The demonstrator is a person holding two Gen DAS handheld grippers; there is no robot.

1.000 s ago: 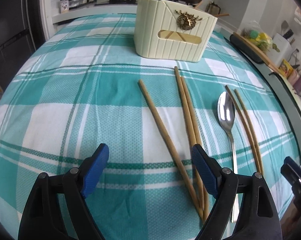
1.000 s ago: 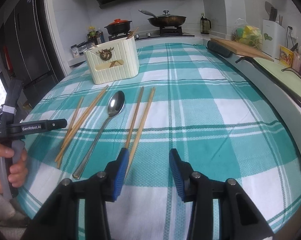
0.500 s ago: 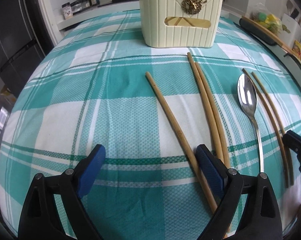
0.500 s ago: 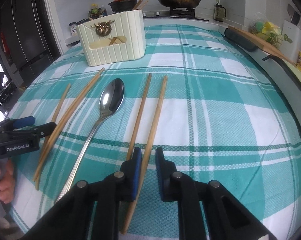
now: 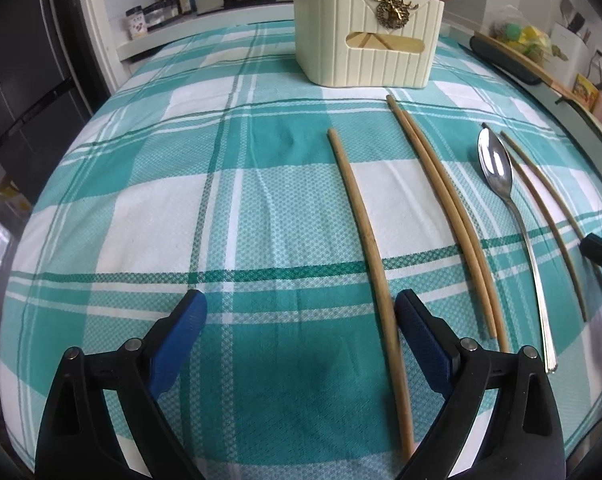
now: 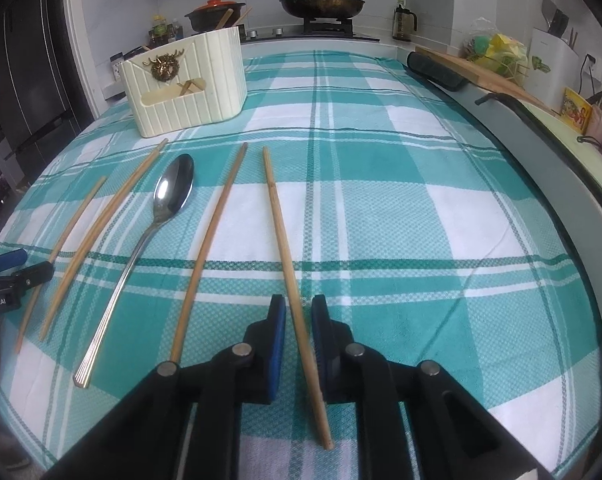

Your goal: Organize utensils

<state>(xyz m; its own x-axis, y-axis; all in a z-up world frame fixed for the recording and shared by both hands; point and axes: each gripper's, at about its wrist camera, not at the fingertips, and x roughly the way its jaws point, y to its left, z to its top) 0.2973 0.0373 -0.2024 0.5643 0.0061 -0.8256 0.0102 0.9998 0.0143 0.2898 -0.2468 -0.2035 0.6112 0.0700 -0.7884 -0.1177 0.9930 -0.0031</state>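
Observation:
Wooden chopsticks and a steel spoon point(image 5: 497, 164) lie on the teal plaid cloth in front of a cream utensil holder point(image 5: 365, 52). My left gripper point(image 5: 299, 304) hovers low with its jaws wide and still opening. A single chopstick point(image 5: 361, 220) runs between them, close to the right pad and not pinched. My right gripper point(image 6: 299, 312) has narrow jaws that are opening slightly. The rightmost chopstick point(image 6: 279, 216) lies between the pads with a thin gap on each side. Its neighbour point(image 6: 217, 216), the spoon point(image 6: 173, 192) and the holder point(image 6: 185, 80) are to the left.
A touching pair of chopsticks point(image 5: 445, 208) lies between the single one and the spoon. A stove with a wok point(image 6: 321, 4) and a red-lidded pot point(image 6: 215, 10) stands behind the table. A cutting board point(image 6: 481, 72) lies along the right counter.
Both grippers moved forward and lower over the cloth. The right jaws narrowed from wide to straddle the rightmost chopstick. The left jaws widened, and the single chopstick now lies between them.

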